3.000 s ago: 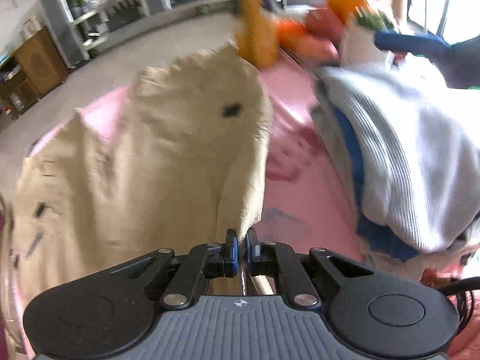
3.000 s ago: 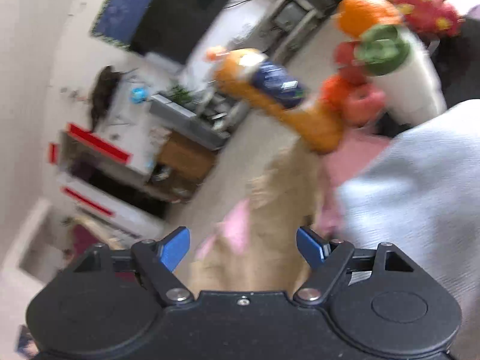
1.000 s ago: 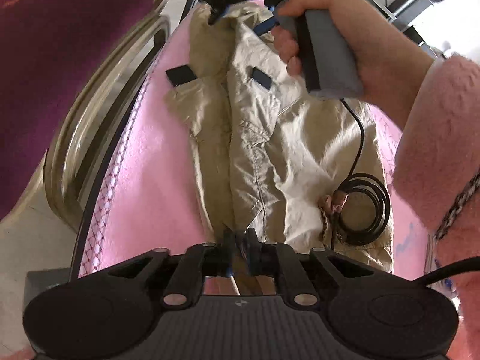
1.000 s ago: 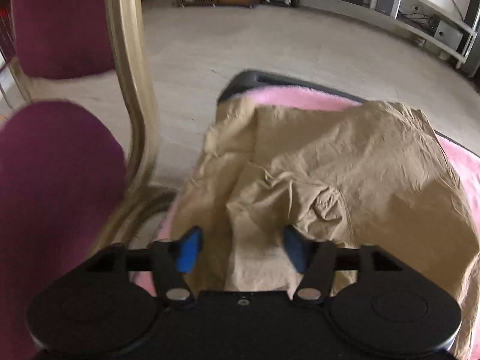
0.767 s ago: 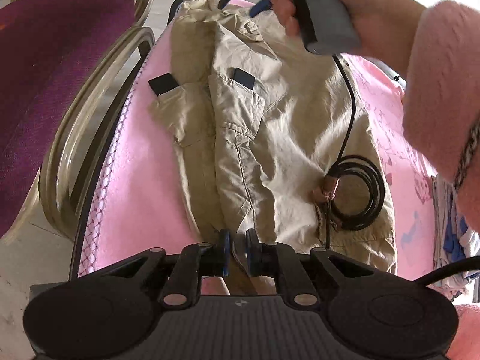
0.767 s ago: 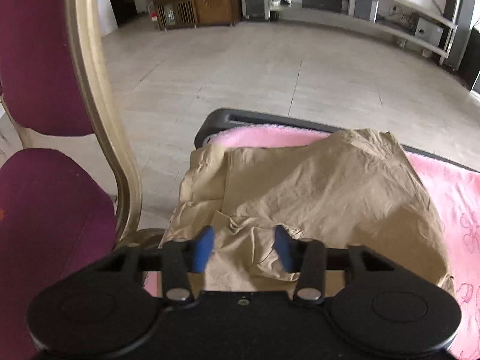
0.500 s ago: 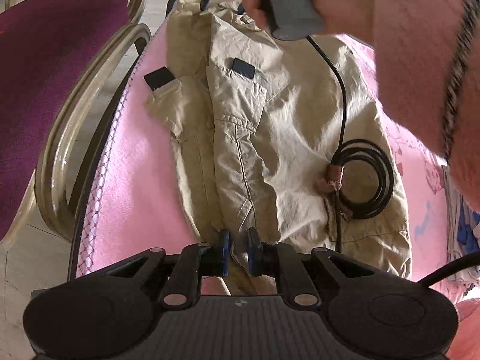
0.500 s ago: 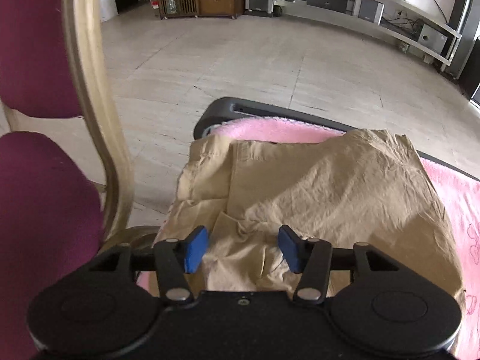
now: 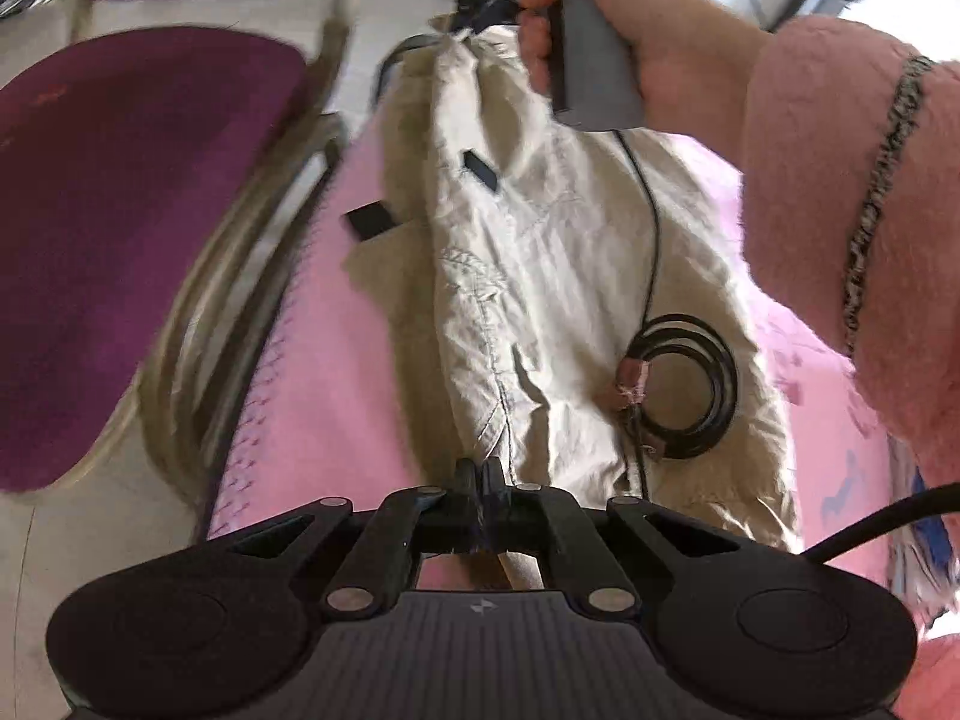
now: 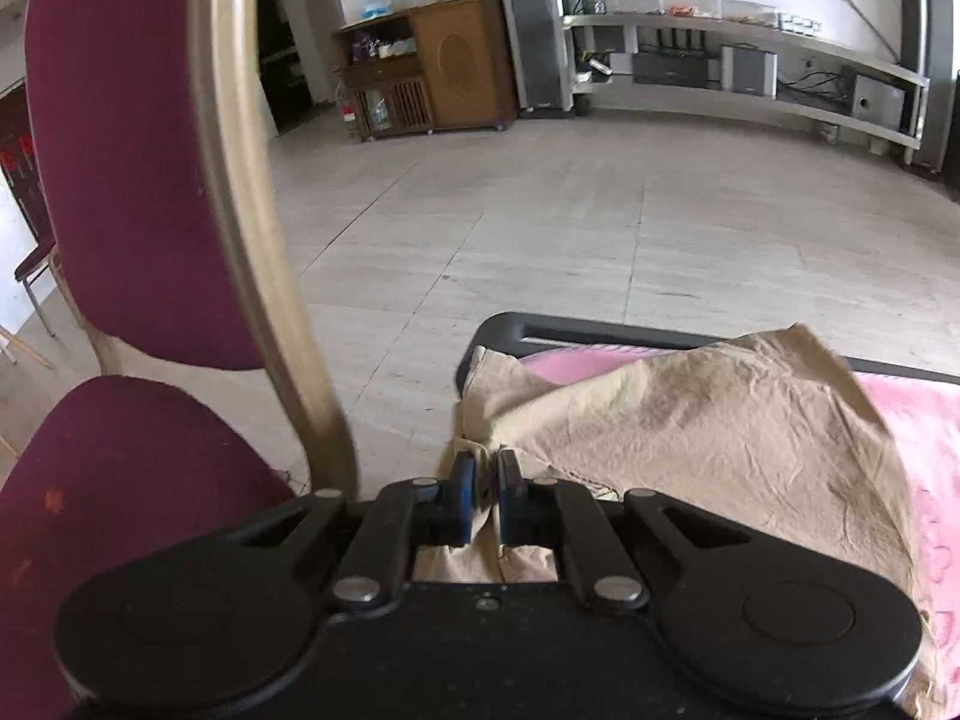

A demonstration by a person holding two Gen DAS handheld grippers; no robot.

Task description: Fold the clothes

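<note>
A: Where's the beige garment [image 9: 558, 276]?

B: Mid-frame on your pink tabletop [image 9: 336, 396]. Your left hand-held gripper [image 9: 480, 477] is clamped on its near edge; your right hand-held gripper [image 10: 485, 483] is closing on its far end.

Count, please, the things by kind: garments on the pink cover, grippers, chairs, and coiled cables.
Beige garment on the pink cover: 1
Grippers, left gripper and right gripper: 2
Purple chair: 1
Coiled black cable: 1
Total: 5
</note>
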